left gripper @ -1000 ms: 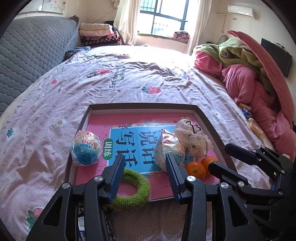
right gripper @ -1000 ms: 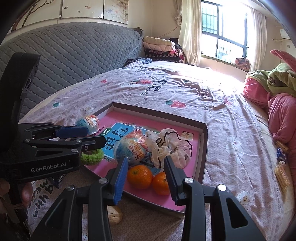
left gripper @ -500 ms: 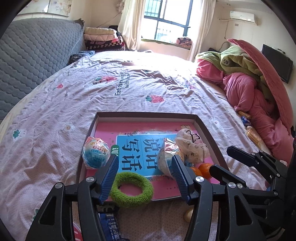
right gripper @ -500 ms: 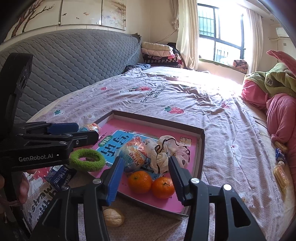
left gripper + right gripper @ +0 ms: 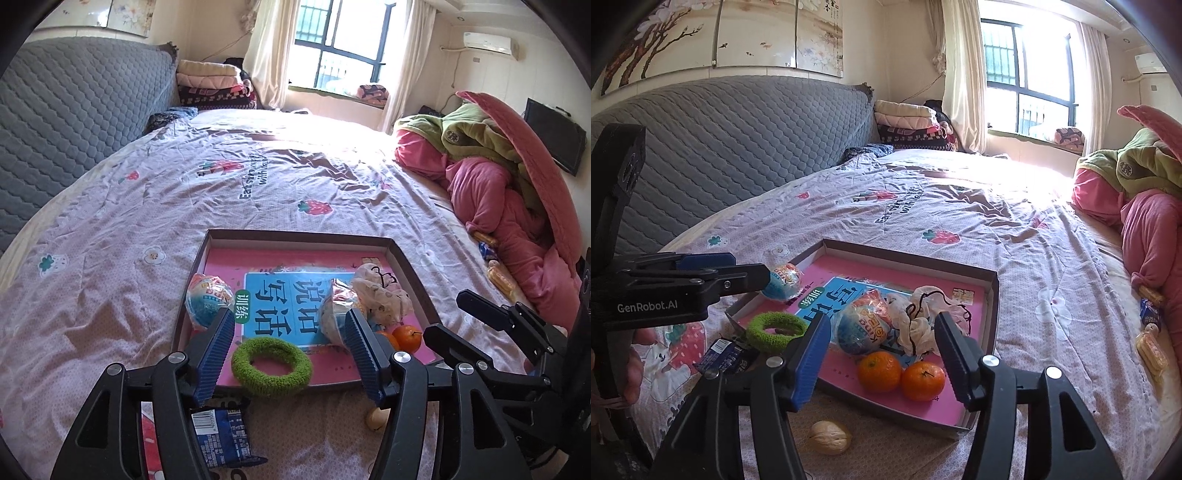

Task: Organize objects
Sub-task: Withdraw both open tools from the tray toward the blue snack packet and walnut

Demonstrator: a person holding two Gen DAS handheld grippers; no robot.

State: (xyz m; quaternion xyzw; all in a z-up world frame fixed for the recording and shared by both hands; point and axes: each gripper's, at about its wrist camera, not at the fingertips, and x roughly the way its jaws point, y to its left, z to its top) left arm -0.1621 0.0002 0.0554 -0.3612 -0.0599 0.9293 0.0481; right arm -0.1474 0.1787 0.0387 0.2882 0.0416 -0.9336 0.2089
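Note:
A shallow brown tray (image 5: 295, 236) lined with a pink book lies on the bed. It holds two wrapped toy eggs (image 5: 207, 302) (image 5: 334, 317), a crumpled bag (image 5: 380, 295) and two tangerines (image 5: 879, 371). A green fuzzy ring (image 5: 273, 386) rests on its near edge. My left gripper (image 5: 290, 321) hovers over the ring, jaws opening, touching nothing. My right gripper (image 5: 882, 325) hangs before the tangerines with its jaws also opening and empty. On the sheet outside the tray lie a walnut (image 5: 829, 437) and a blue packet (image 5: 221, 435).
A heap of pink and green bedding (image 5: 498, 177) fills the right side, with small snack packets (image 5: 1150, 347) at its foot. Behind stand the grey quilted headboard (image 5: 738, 147) and folded blankets (image 5: 214, 81). A hand (image 5: 631, 369) grips the left tool.
Both pairs of jaws have spread wider. The left gripper has drawn back and up from the tray, leaving the green ring on its near edge; the walnut and blue packet have come into view.

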